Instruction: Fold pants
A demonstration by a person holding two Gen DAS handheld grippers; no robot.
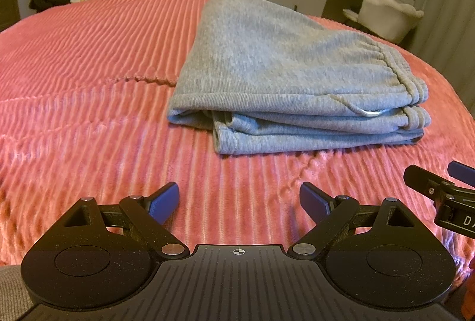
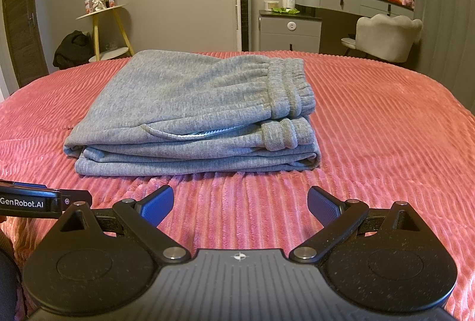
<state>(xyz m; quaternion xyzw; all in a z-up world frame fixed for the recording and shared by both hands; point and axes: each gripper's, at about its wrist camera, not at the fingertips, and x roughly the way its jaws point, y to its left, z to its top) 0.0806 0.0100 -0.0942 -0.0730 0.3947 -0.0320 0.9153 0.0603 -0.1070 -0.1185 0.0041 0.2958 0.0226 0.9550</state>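
With the grey pants [image 2: 193, 113] lying stacked in layers on the pink bed [image 2: 386, 142], folding appears complete. Left hand-held gripper [image 1: 239, 200] and right hand-held gripper [image 2: 240, 203]: fingers apart, empty, short of the bundle. Next: probably withdraw.

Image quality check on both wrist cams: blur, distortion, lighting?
Left wrist: dim warm light, strong fisheye bending of the bed edge, pants sharp, dark vignette corners. Right wrist: same warm cast, pants crisp, wall lines bowed, no glare, no motion blur.

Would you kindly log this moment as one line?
grey knit pants: folded on pink ribbed bedspread | left gripper: open | right gripper: open
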